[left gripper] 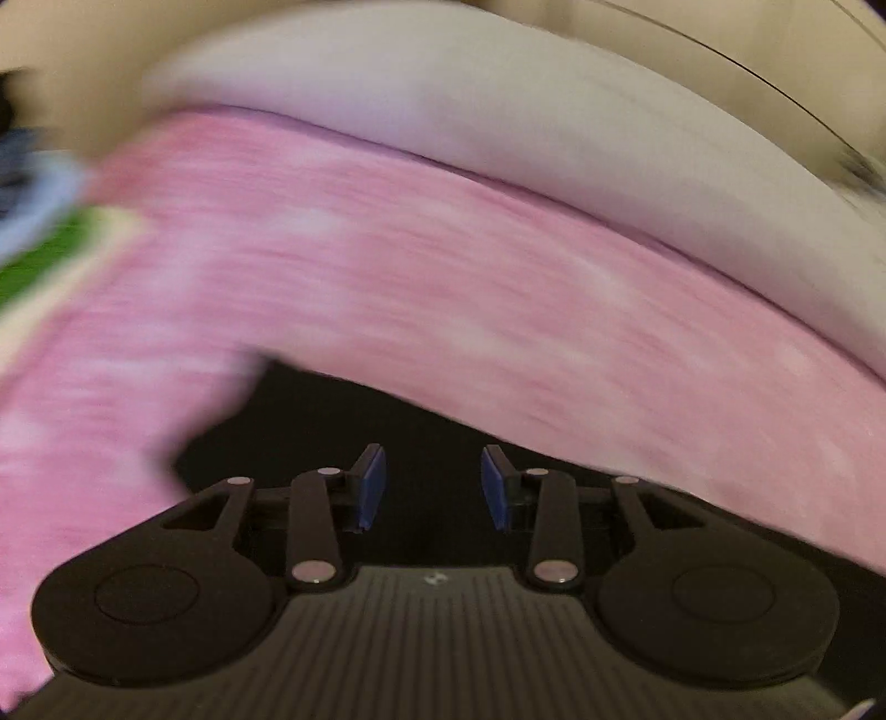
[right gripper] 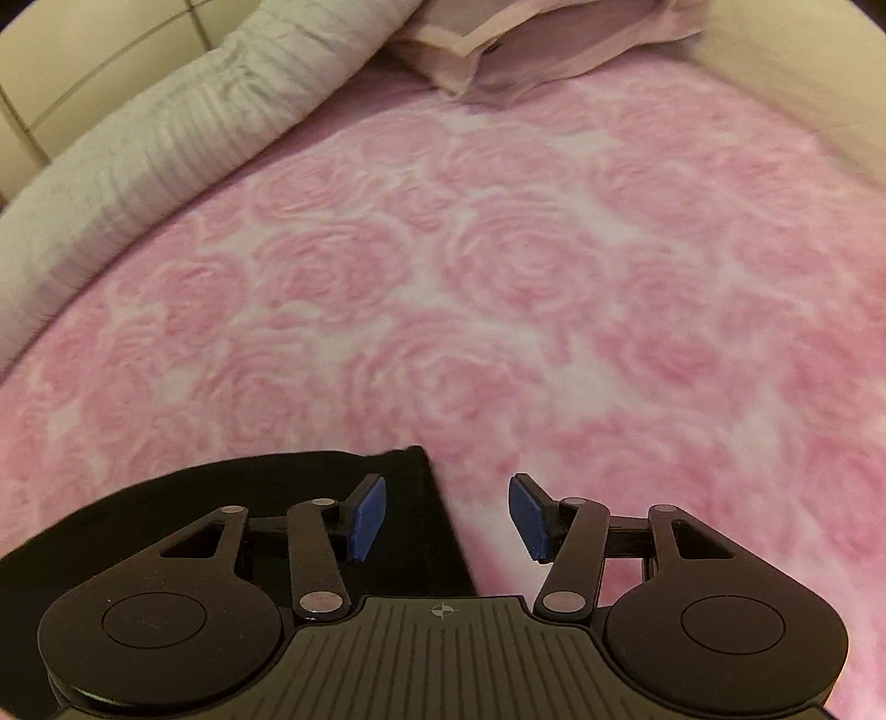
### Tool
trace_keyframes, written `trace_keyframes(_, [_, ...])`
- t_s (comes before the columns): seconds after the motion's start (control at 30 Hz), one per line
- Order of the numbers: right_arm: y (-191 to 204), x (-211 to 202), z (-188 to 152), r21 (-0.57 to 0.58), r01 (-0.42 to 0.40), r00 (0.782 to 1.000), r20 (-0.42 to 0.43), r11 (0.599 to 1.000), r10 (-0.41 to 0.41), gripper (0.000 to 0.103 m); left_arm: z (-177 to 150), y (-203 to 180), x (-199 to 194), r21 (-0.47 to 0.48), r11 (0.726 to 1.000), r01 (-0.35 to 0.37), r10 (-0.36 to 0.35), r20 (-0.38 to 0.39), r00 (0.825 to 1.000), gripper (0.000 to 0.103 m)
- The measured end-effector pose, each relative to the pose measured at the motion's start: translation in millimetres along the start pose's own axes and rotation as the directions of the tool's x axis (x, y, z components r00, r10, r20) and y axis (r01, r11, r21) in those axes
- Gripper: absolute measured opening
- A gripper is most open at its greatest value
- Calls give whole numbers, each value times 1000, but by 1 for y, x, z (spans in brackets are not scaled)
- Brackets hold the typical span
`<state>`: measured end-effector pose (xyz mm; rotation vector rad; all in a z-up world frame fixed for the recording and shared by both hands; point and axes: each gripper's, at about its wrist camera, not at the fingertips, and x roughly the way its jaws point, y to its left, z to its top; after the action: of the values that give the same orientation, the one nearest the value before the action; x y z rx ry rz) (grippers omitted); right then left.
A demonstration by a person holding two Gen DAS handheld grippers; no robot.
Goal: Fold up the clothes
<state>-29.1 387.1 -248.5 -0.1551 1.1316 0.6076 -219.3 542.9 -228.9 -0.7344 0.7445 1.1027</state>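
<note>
A bed takes up nearly everything in sight, spread with a pink blanket (right gripper: 498, 266) patterned all over in roses. Along its far left edge lies one long grey bolster (right gripper: 183, 138), and at the head sits one pale pink pillow (right gripper: 531, 50). Beyond the bolster there is a cream tiled wall (right gripper: 72, 72).

One black garment (right gripper: 354, 487) lies flat on the blanket at the near edge. From the right wrist view its straight side edge runs from the near side away up the bed, with one corner pointing toward the pillow; how far it stretches to the left I cannot tell. The left wrist view is badly smeared, but the same black garment fills the space under it.

The right gripper (right gripper: 447, 518) hangs released, its blue pads wide apart, over that side edge with nothing between them. The left gripper (left gripper: 433, 487) is likewise unclenched above the black cloth, pads not pressing on anything.
</note>
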Motion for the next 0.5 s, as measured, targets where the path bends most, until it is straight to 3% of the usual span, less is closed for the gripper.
trace_keyframes(0.1, [-10, 8, 4, -7, -95, 995, -13, 995, 95, 54, -7, -52, 16, 34, 994, 100, -98, -44, 994, 33])
trace_keyframes(0.23, [-22, 23, 8, -44, -179, 982, -76, 983, 175, 50, -18, -93, 28, 27, 986, 162, -159, -90, 983, 33])
trace_keyframes(0.37, [-27, 42, 8, -67, -299, 945, -159, 952, 286, 30, -26, -115, 26, 31, 985, 167, -162, -117, 980, 32])
trace_keyframes(0.47, [-32, 51, 9, -78, -345, 932, -145, 935, 332, 4, -33, -120, 25, 13, 987, 158, -155, -122, 980, 32])
trace_keyframes(0.5, [-35, 49, 9, -73, -357, 931, -109, 931, 348, 2, -35, -122, 25, 6, 988, 155, -153, -122, 981, 32])
